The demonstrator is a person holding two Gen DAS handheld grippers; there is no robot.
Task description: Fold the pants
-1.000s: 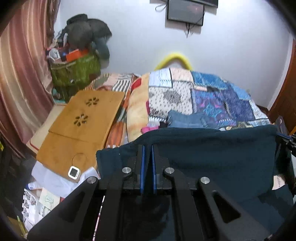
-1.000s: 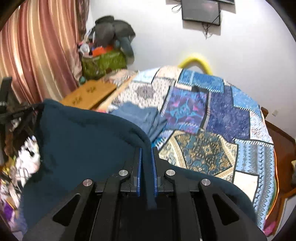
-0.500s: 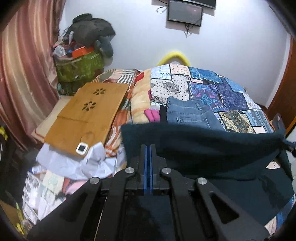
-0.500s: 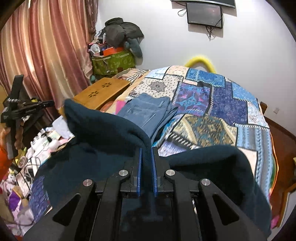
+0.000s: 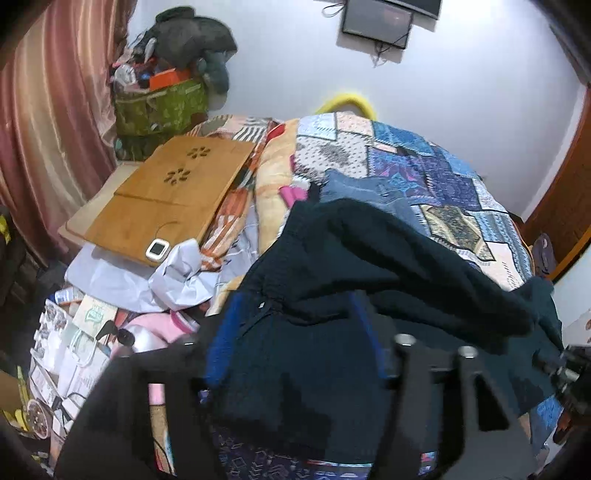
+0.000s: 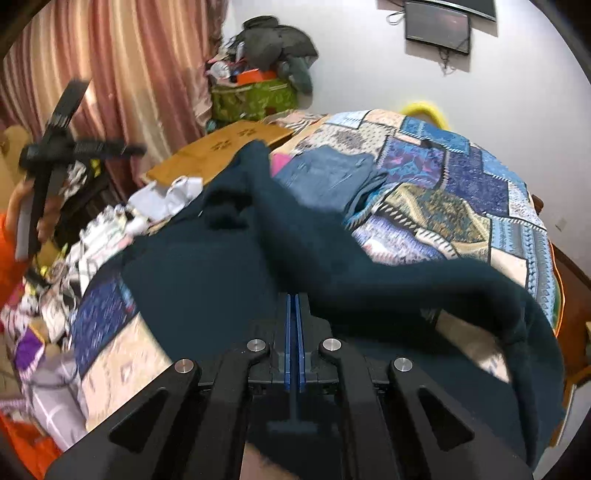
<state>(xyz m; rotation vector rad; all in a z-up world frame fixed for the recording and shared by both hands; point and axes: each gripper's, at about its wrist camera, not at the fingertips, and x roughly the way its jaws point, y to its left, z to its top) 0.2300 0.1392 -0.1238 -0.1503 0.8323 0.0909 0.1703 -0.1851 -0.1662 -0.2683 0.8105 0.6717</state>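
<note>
Dark teal fleece pants (image 5: 369, 266) lie bunched over the near part of the patchwork bed (image 5: 424, 177); they also show in the right wrist view (image 6: 314, 251). My left gripper (image 5: 295, 332) is open, its blue pads wide apart with the cloth lying loose between and over them. My right gripper (image 6: 294, 306) is shut, pads together; a fold of the pants lies right in front of and over its tips, and I cannot see cloth pinched between them. The left gripper (image 6: 55, 155) also shows far left in the right wrist view.
Folded blue jeans (image 6: 325, 173) lie on the bed behind the pants. A wooden lap desk (image 5: 166, 195) sits left of the bed, with crumpled paper (image 5: 177, 273) and clutter below. A green bag (image 5: 159, 107) stands by the curtain. A screen hangs on the wall (image 5: 376, 18).
The stretched pants have dropped onto the bed in a bunched heap. My left gripper opened and let go. The pads of my right gripper closed together, the cloth no longer thick between them.
</note>
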